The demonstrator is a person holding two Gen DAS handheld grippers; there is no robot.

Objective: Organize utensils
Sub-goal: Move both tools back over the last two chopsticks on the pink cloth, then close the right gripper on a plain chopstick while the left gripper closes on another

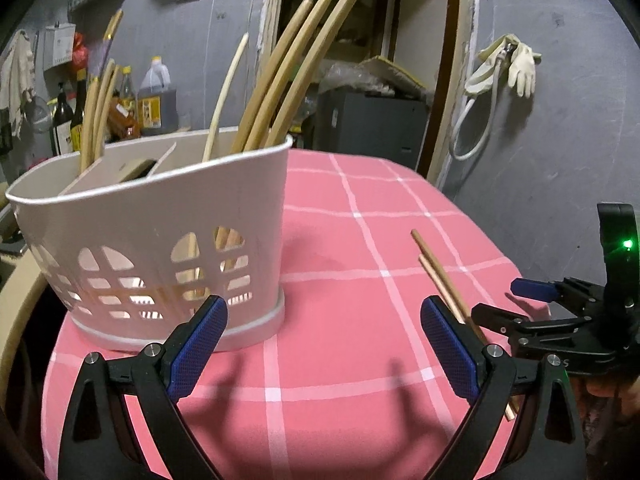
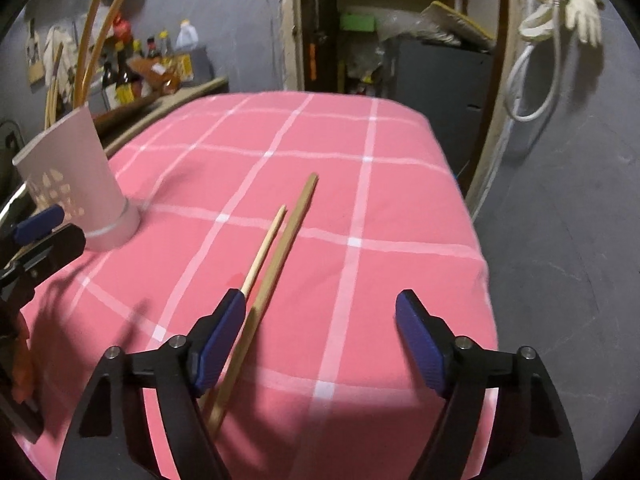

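Observation:
A white utensil basket [image 1: 160, 216] stands on the pink checked tablecloth [image 1: 340, 248], holding several wooden chopsticks [image 1: 288, 68]. It also shows at the left of the right wrist view [image 2: 80, 184]. Two chopsticks [image 2: 276, 248] lie flat on the cloth, also seen in the left wrist view [image 1: 440, 276]. My left gripper [image 1: 324, 320] is open and empty, just in front of the basket. My right gripper [image 2: 320, 316] is open, low over the near ends of the two chopsticks, which pass by its left finger [image 2: 224, 340]. It appears in the left wrist view [image 1: 504, 300].
The table's far and right edges drop to a grey floor [image 2: 560, 240]. Bottles [image 1: 156, 96] stand on a shelf behind the basket. A doorway with a dark cabinet [image 1: 372, 128] lies beyond the table. Gloves and a hose [image 1: 512, 64] hang on the wall.

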